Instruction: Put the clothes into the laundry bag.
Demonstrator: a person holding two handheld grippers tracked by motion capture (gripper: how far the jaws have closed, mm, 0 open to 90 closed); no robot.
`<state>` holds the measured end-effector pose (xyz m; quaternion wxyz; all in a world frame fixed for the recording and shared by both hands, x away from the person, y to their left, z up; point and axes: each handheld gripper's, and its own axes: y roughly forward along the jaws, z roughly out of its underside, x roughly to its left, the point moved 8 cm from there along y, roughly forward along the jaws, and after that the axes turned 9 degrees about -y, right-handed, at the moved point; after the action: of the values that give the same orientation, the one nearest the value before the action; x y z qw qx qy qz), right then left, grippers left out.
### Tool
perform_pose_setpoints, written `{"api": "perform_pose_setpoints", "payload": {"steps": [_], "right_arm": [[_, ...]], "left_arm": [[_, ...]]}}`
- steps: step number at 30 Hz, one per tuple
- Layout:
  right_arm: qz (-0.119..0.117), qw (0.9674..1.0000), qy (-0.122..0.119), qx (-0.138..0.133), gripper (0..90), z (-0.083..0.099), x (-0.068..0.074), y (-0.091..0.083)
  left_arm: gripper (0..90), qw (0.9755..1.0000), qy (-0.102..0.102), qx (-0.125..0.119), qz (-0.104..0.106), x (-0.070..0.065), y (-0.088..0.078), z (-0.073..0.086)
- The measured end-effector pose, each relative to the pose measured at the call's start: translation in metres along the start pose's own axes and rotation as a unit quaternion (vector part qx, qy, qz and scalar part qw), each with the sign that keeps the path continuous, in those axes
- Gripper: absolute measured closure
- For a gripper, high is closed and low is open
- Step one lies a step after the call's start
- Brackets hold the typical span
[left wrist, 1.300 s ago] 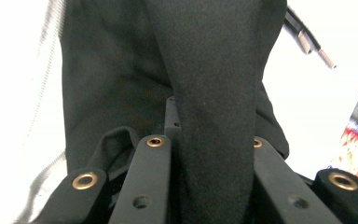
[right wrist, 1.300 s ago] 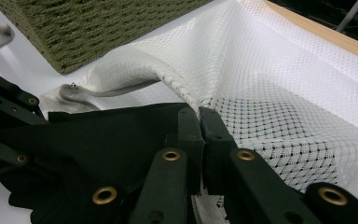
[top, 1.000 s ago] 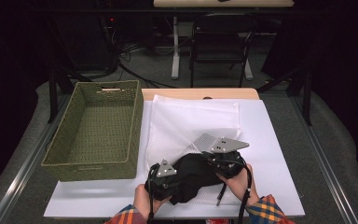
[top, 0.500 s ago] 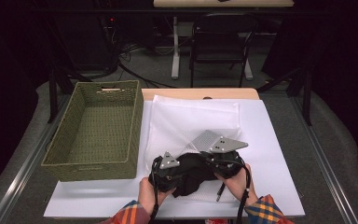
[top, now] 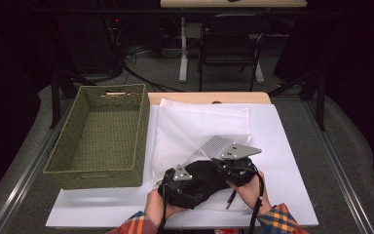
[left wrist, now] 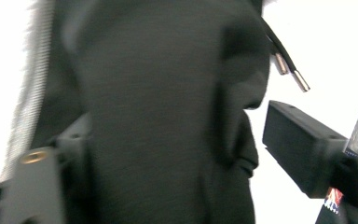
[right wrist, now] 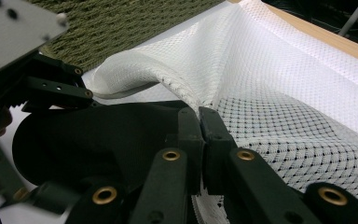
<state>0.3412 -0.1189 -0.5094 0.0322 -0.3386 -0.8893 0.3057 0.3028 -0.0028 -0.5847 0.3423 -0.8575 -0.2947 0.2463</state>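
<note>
Plaid orange/blue sleeves; black tongs w/ brass screws.

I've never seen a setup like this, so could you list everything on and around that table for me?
Woven olive-green basket: one, green, left side of table.
White mesh laundry bag: one, white, table centre, its edge pinched by the right tool.
Black fabric garment with drawcord: one, black, near edge, at the bag's mouth.
White table cover: one, white, under everything.
Dark chair: one, behind table.
Left tool: black, jaws just opened, garment between them.
Right tool: black, shut on bag.
</note>
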Motion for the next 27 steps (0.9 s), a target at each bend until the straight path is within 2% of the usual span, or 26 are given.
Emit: {"api": "perform_pose_setpoints", "payload": {"steps": [1,4,6,7,8,13,15,20,21,22,25,27], "right_arm": [[0.0,1.0,0.0,0.0,88.5,0.0,0.0,0.0],[0.0,1.0,0.0,0.001,88.4,0.0,0.0,0.001],[-0.002,1.0,0.0,0.002,88.4,0.0,0.002,0.001],[-0.003,1.0,0.001,0.002,88.4,0.0,0.002,0.002],[-0.005,1.0,0.0,0.003,88.4,0.001,0.002,0.002],[-0.005,1.0,0.002,0.004,88.4,0.002,0.001,0.003],[-0.006,1.0,0.002,0.004,88.4,0.002,0.001,0.003],[-0.008,1.0,0.001,0.004,88.3,0.001,0.001,0.003],[-0.008,1.0,0.002,0.003,88.4,0.001,0.001,0.003],[-0.008,1.0,0.002,0.003,88.4,0.002,0.001,0.003],[-0.009,1.0,0.001,0.002,88.3,0.001,0.001,0.002],[-0.011,0.9999,0.001,0.001,88.3,0.0,0.001,0.001]], "left_arm": [[16.8,0.9999,0.007,0.005,-0.005,-0.001,0.002,0.001],[16.6,0.9998,0.006,0.015,-0.012,-0.001,0.013,0.004],[21.4,0.9996,0.017,0.01,-0.018,0.0,0.018,0.006],[22.7,0.9994,0.025,0.017,-0.017,-0.001,0.02,0.008],[24.4,0.9992,0.028,0.013,-0.025,0.0,0.022,0.008],[45.9,0.9993,0.026,-0.002,-0.026,0.003,0.02,0.009],[54.3,0.9993,0.032,-0.005,-0.02,0.004,0.021,0.01],[70.7,0.9995,0.03,-0.008,-0.007,0.005,0.019,0.008],[72.7,0.9994,0.033,-0.005,-0.003,0.006,0.018,0.008],[73.7,0.9997,0.023,-0.008,0.001,0.005,0.017,0.007],[75.5,0.9997,0.015,-0.008,0.015,0.007,0.013,0.002],[76.2,0.9996,0.007,-0.018,0.019,0.007,0.01,-0.002]]}}
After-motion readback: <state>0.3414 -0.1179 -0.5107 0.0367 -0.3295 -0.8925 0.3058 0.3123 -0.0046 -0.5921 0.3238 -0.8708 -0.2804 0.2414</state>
